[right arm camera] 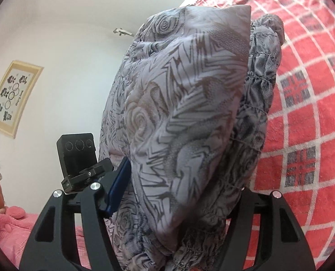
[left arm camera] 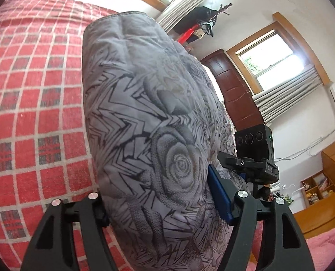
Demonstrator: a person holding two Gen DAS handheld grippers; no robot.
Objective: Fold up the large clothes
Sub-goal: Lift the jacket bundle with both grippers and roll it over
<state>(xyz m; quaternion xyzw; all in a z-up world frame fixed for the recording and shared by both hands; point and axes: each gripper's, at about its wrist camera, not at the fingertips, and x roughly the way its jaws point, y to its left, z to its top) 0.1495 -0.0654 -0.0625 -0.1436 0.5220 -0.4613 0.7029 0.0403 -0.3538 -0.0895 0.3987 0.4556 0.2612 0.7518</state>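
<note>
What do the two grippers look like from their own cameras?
Both look alike. The left gripper has black plastic finger arms with slotted cut-outs, silver round pivot bolts and a blue pad. The right gripper is built the same, with a blue pad on one finger. Each view also shows the other gripper's black camera box with three lenses. No cables or sleeves show.

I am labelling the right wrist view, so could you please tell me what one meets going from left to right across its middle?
Framed picture → white wall → grey garment held in the right gripper → red checked bedspread.
</note>
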